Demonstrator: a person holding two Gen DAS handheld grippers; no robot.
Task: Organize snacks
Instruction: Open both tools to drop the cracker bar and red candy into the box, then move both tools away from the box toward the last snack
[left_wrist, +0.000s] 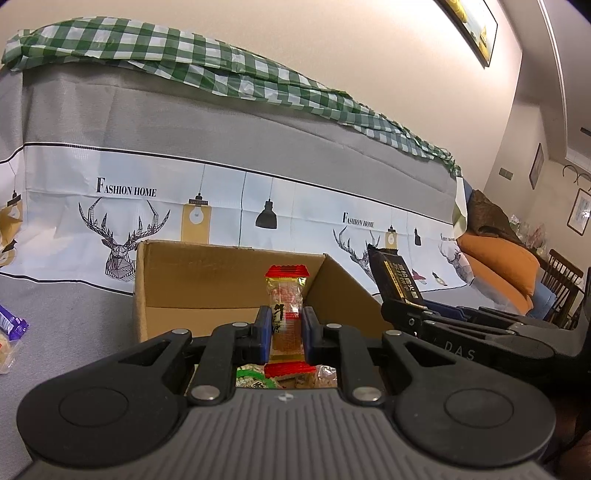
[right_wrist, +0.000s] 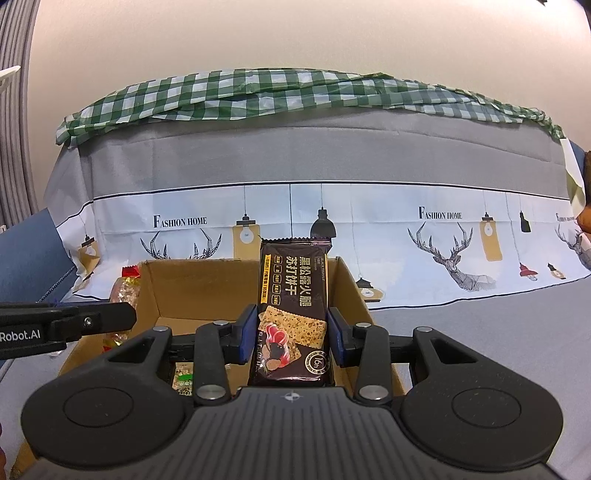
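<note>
My left gripper (left_wrist: 285, 332) is shut on a clear snack packet with red ends (left_wrist: 286, 314), held upright over the open cardboard box (left_wrist: 155, 280). My right gripper (right_wrist: 291, 332) is shut on a dark brown cracker packet (right_wrist: 291, 314), also held upright over the same box (right_wrist: 351, 288). The cracker packet (left_wrist: 397, 277) shows at the right in the left wrist view. The left gripper and its packet (right_wrist: 125, 291) show at the left in the right wrist view. Other snack packets (left_wrist: 255, 376) lie inside the box below the grippers.
The box sits on a grey cloth-covered surface (right_wrist: 480, 332). A sofa back draped in grey printed cloth (right_wrist: 332, 166) and green check cloth (right_wrist: 258, 92) rises behind. Loose snacks, one purple (left_wrist: 11, 325), lie at the far left. An orange cushion (left_wrist: 506, 266) is at right.
</note>
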